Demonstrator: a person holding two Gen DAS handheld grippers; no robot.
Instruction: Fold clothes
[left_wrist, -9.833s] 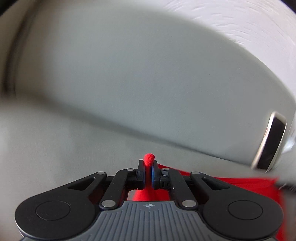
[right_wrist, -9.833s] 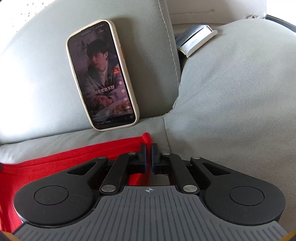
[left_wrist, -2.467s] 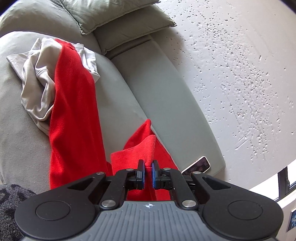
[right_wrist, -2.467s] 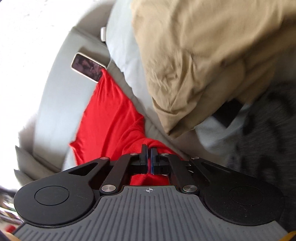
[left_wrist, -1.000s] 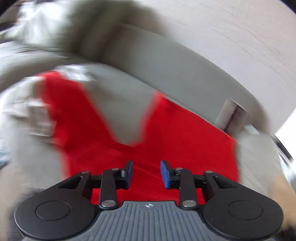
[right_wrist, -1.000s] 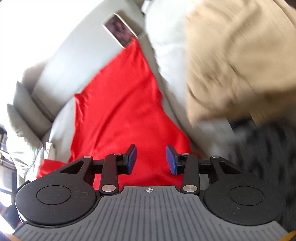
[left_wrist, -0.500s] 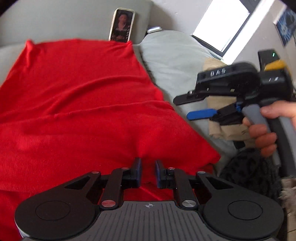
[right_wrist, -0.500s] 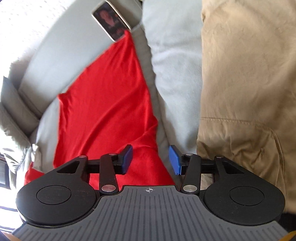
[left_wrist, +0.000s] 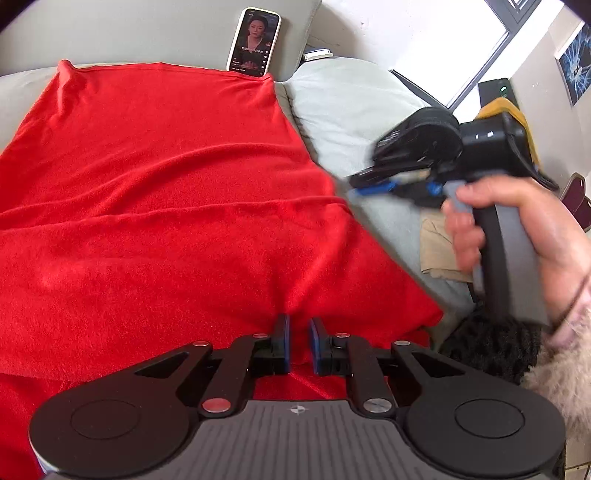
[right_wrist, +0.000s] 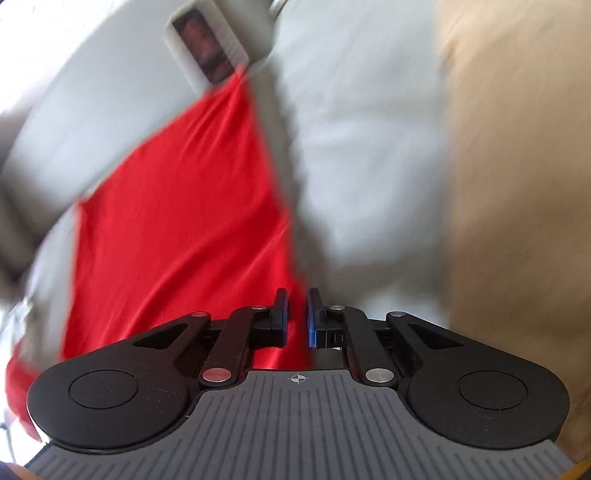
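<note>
A red garment (left_wrist: 166, 177) lies spread flat on the grey sofa seat, its far edge by the backrest. My left gripper (left_wrist: 299, 328) is low over its near edge, jaws a narrow gap apart with a ridge of red cloth rising between them. My right gripper (left_wrist: 373, 188) shows in the left wrist view, held in a hand over the grey cushion right of the garment. In the blurred right wrist view my right gripper (right_wrist: 295, 306) hovers at the garment's (right_wrist: 177, 221) right edge, jaws slightly apart, nothing clearly held.
A phone (left_wrist: 255, 38) with a lit screen leans on the sofa backrest (left_wrist: 129, 29); it also shows in the right wrist view (right_wrist: 207, 55). A grey cushion (left_wrist: 347, 107) lies right of the garment. Tan clothing (right_wrist: 517, 184) lies at the far right.
Both grippers let go of the garment after laying it flat. My left gripper came down to its near edge and narrowed. My right gripper has swung left and narrowed its jaws.
</note>
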